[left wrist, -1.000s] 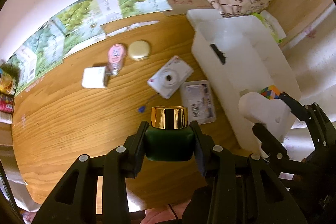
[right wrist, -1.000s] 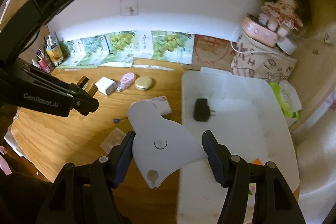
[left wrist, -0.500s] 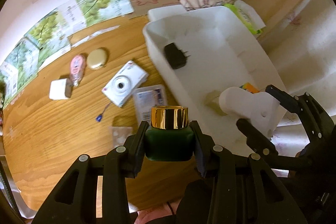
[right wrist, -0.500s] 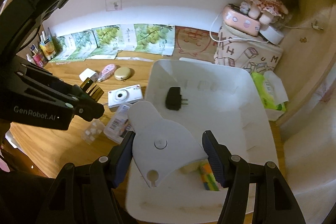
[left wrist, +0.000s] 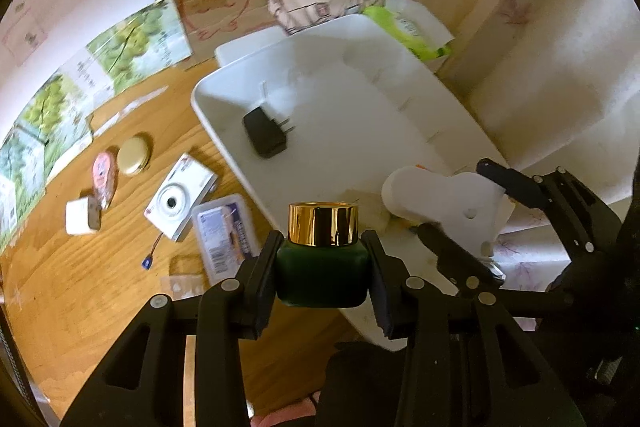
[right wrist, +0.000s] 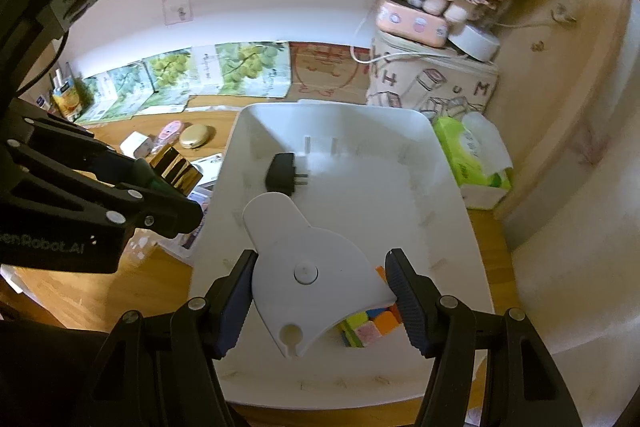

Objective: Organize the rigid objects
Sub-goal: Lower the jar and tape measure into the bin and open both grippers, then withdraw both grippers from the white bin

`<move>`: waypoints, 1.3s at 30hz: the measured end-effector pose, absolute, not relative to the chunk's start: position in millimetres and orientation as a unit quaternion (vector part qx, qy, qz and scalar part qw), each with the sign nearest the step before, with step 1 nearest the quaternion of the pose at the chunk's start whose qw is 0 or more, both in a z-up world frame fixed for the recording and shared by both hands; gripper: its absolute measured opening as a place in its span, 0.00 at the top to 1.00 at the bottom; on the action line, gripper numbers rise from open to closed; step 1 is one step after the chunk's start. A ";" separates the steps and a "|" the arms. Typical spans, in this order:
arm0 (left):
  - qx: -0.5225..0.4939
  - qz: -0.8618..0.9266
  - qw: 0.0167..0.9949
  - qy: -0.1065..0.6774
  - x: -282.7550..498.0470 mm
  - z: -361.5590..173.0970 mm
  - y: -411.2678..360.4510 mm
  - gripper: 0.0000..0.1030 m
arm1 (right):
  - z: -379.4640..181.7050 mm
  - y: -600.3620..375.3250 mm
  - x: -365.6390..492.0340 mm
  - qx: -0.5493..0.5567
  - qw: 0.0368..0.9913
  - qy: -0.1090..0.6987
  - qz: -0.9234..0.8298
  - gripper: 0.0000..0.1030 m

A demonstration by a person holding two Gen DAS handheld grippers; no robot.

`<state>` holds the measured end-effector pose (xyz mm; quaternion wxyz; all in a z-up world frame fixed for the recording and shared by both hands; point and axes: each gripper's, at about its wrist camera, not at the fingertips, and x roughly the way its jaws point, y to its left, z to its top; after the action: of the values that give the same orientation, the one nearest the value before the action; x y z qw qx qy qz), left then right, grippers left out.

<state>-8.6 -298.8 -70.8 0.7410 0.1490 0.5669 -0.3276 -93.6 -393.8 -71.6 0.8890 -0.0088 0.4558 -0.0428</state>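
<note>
My left gripper is shut on a dark green jar with a gold cap, held above the near left rim of the white bin. The right gripper is shut on a flat white plastic piece, hovering over the bin interior. Inside the bin lie a black plug adapter and a coloured puzzle cube, partly hidden under the white piece. In the right wrist view the left gripper with the jar's gold cap sits at the bin's left edge.
On the wooden table left of the bin lie a white camera, a clear labelled case, a gold compact, a pink item and a white cube charger. A tissue pack and patterned box stand behind the bin.
Both grippers have moved right, from over the table to over the bin, keeping their loads. The puzzle cube has come into the right wrist view.
</note>
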 end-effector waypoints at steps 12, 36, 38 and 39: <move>0.150 -0.371 0.750 0.527 -15.0 -59.3 -313.9 0.57 | -77.6 -410.9 -95.0 0.016 0.883 0.462 -0.076 0.36; 0.058 -0.347 0.831 0.431 -3.2 -26.7 -246.4 0.23 | -73.2 -392.2 -87.9 0.028 0.896 0.436 -0.080 0.24; 0.055 -0.338 0.838 0.424 -0.9 -25.1 -234.8 0.23 | -71.3 -388.5 -86.1 0.040 0.898 0.430 -0.081 0.24; 0.055 -0.334 0.842 0.420 0.4 -24.6 -230.1 0.23 | -70.5 -386.5 -85.3 0.047 0.899 0.428 -0.082 0.24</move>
<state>0.4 -230.1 -24.6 0.8420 0.0548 0.4200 -0.3341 -85.3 -386.5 -70.5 0.8988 0.0470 0.4280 -0.0822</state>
